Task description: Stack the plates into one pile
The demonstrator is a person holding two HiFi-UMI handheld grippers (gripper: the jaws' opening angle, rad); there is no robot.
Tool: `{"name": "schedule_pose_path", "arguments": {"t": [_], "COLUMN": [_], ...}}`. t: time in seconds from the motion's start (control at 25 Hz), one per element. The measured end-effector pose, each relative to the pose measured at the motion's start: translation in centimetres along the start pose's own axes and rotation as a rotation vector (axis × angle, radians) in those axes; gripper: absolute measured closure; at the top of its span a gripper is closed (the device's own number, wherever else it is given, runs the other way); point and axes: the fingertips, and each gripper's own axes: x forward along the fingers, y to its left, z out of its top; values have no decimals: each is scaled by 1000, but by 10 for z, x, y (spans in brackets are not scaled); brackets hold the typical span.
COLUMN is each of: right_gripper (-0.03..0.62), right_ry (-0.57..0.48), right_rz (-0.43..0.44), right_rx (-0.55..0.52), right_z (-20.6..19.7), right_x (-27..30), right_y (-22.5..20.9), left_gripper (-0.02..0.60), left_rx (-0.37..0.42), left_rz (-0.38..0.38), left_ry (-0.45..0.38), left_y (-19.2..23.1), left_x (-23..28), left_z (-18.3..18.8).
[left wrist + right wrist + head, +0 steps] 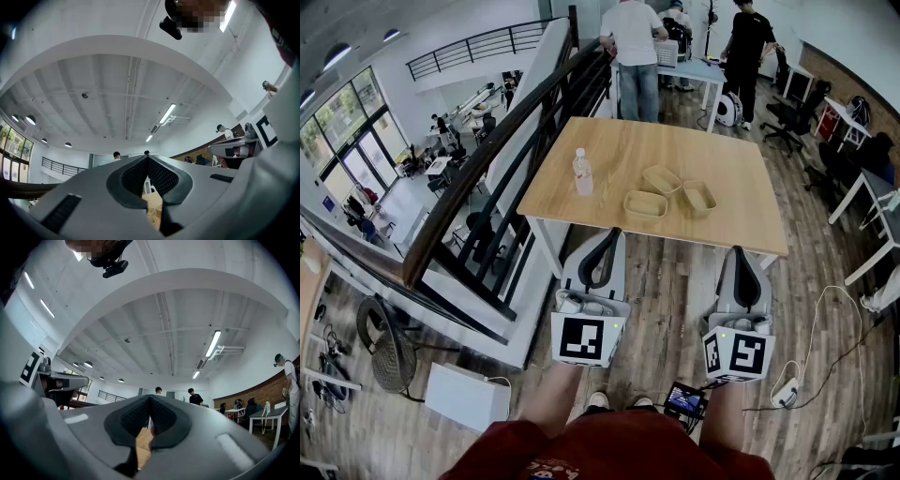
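Looking down from the head view, the three plates sit in a tight cluster right of centre on a pale wooden table (712,141) with a smooth, light grain. They're shallow tan dishes, oblong with rounded corners and a low raised rim, all lying flat with the open side up. Can't tell whether the rims actually touch.

- near plate (645,203): long axis runs left to right across the picture
- far plate (661,179): long axis runs diagonally, from upper left to lower right
- right plate (698,198): long axis runs roughly near to far, tilted a little

A clear plastic bottle (582,172) stands upright to their left, well apart from them.

Both tools are short of the near table edge, over the dark plank floor (670,291), nowhere near the plates. The left gripper (611,234) and right gripper (738,253) are smooth grey plastic shells, each with a white cube carrying black square markers at the back.

In the left gripper view, the left gripper (147,159) has its dark, fine-ribbed pads pressed together at the tips with nothing pinched. It's the same story in the right gripper view: the right gripper (150,399) has its pads closed on each other and empty. Both point slightly upward, so those views mostly show white ceiling.
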Motion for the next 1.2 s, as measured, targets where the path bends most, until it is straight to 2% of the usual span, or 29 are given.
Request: {"name": "schedule_pose_path", "arguments": {"t": [0.56,0.96,1.2], "right_gripper": [585,585,585], "right_ry": [3,31,44], "right_rz": [12,30,21], "right_rx": [32,-2,22], "right_z": [-10,-26,-39], "right_x": [-2,-4,-9], "right_y": [-24,-61,-87], "left_gripper": [575,575,575], "left_rx": [9,23,30], "left_rz": [8,-22,-6], "left_ry": [4,3,17], "left_y": [-17,-60,-77], "left_x": [10,37,46], "left_z": [-7,-8,-18]}}
